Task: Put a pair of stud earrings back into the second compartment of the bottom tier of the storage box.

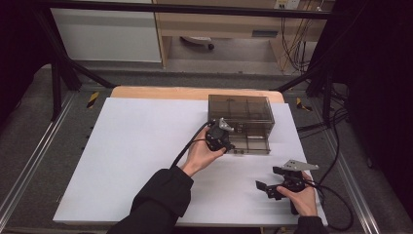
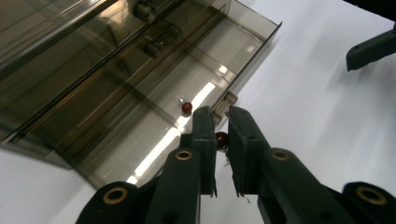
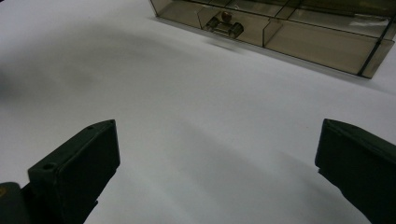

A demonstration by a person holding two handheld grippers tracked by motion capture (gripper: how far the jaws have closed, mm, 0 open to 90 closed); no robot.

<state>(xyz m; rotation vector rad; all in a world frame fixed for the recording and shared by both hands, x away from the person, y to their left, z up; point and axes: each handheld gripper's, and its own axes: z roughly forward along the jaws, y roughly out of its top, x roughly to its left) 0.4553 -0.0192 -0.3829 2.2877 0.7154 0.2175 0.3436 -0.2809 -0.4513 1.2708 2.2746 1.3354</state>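
— Where do we stand on the left?

— Our left gripper (image 2: 221, 140) has its jaws nearly together, clamped on a small red bead (image 2: 222, 137) right at the front edge of the smoky plastic drawer box (image 1: 241, 122); the lowest drawer (image 2: 154, 121) stands pulled out, another red bead (image 2: 187, 108) lying inside; we judge the drawer step done, the bead's delivery or removal pending.

— And the right?

— Our right gripper (image 1: 278, 181) rests on the table (image 1: 136, 146), jaws wide apart, holding nothing, well apart from the box.

L gripper (image 2: 221, 140) fingers pinched nearly together; R gripper (image 3: 217, 158) fingers wide apart.
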